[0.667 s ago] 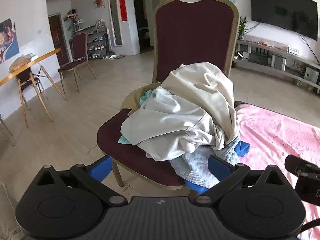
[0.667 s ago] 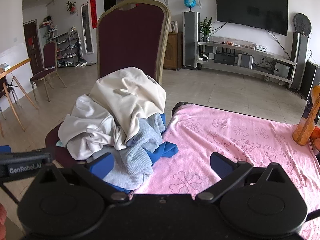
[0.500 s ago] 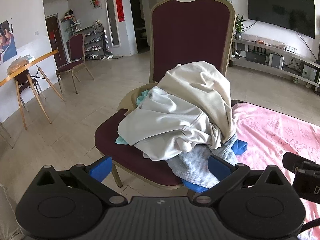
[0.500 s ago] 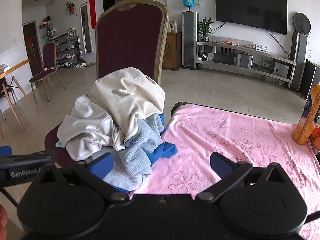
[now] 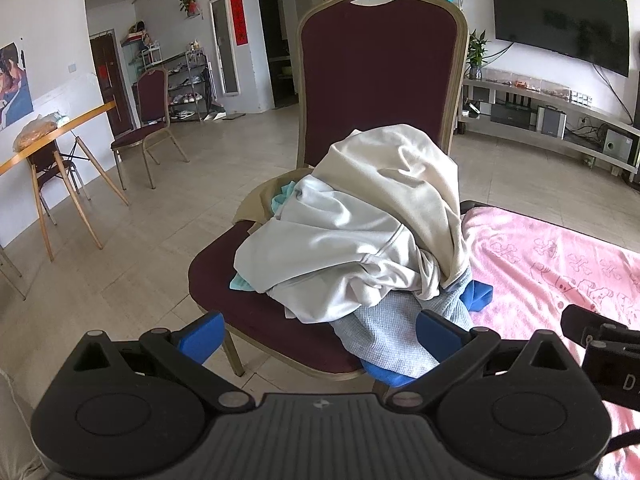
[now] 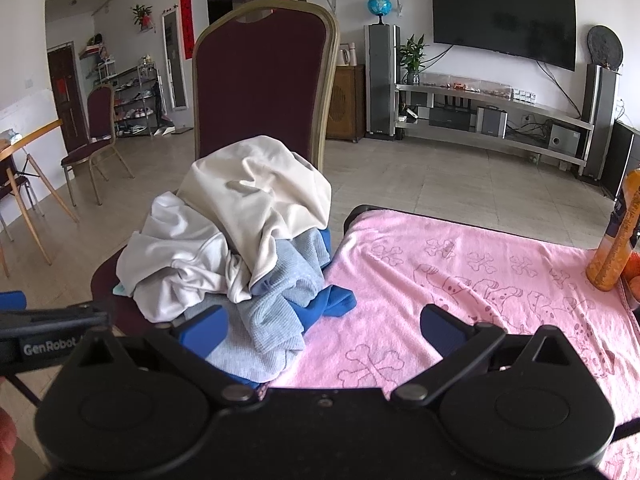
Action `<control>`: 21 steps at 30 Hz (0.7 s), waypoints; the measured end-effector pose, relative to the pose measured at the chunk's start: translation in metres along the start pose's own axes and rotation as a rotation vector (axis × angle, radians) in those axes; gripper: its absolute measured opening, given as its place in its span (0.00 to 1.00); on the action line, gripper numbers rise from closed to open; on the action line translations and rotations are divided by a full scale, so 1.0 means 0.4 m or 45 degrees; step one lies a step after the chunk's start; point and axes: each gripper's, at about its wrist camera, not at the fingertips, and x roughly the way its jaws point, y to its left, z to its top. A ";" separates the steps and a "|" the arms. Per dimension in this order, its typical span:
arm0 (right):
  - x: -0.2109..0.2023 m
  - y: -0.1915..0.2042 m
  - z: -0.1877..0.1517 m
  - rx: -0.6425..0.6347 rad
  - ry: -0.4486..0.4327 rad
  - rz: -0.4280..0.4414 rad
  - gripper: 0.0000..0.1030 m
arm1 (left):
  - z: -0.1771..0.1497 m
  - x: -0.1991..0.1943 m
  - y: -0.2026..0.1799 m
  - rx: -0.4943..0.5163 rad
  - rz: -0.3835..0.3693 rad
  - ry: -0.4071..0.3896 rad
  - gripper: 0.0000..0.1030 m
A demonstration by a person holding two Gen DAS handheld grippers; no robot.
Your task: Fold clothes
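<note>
A heap of clothes sits on a maroon chair [image 5: 248,312]: a cream garment [image 5: 396,184] on top, a pale grey-white one [image 5: 332,248] under it, a light blue knit [image 5: 392,332] and a dark blue piece [image 5: 478,294] at the bottom. My left gripper [image 5: 320,334] is open, held short of the chair's front edge with nothing between its fingers. The same heap, cream garment [image 6: 256,188] uppermost, lies left of centre in the right wrist view. My right gripper [image 6: 324,326] stands open over the knit [image 6: 276,312] and the pink cloth [image 6: 460,280], gripping nothing.
The pink patterned cloth [image 5: 560,264] covers a surface right of the chair. An orange bottle [image 6: 616,236] stands at its far right edge. A second maroon chair [image 5: 152,120] and a wooden trestle table [image 5: 52,140] stand far left, a TV shelf [image 6: 492,116] along the back wall.
The left gripper has swung slightly, so the chair and heap sit a little more to the left in its view. The right gripper has barely moved. Both stay open.
</note>
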 end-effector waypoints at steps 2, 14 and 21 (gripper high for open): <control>0.002 0.001 -0.001 -0.002 0.003 -0.001 1.00 | -0.001 0.003 0.001 -0.002 0.001 0.003 1.00; 0.002 0.002 -0.004 0.000 0.005 0.006 1.00 | -0.006 0.009 0.009 -0.012 -0.006 0.015 1.00; 0.002 0.003 -0.005 -0.002 0.006 0.009 1.00 | -0.007 0.009 0.010 -0.011 -0.005 0.015 1.00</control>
